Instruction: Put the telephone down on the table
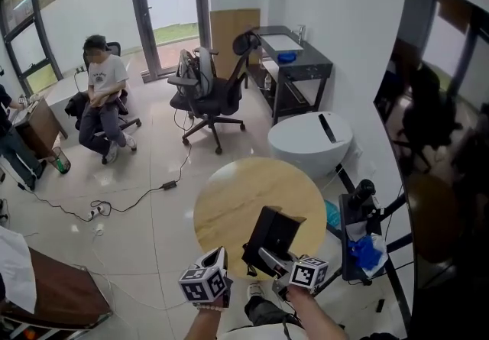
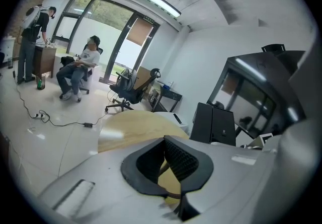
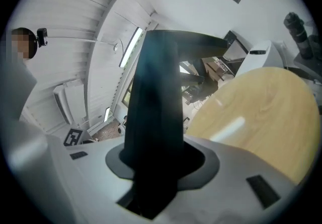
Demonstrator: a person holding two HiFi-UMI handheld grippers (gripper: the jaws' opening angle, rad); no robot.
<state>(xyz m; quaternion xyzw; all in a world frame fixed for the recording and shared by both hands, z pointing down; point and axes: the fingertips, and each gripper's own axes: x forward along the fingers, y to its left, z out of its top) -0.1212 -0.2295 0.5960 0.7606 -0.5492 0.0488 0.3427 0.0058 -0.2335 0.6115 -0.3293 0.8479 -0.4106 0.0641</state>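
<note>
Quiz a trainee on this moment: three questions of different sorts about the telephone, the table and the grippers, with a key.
1. True or false: the telephone already lies flat on the round table.
2. Which gripper holds the telephone? A) left B) right C) neither
3. Fill in: the jaws of the left gripper hold ____.

Key: 1 false, it is held upright; 2 B, the right gripper; 3 nothing.

The left tool has jaws together, empty; the right tool beside it clamps the telephone.
</note>
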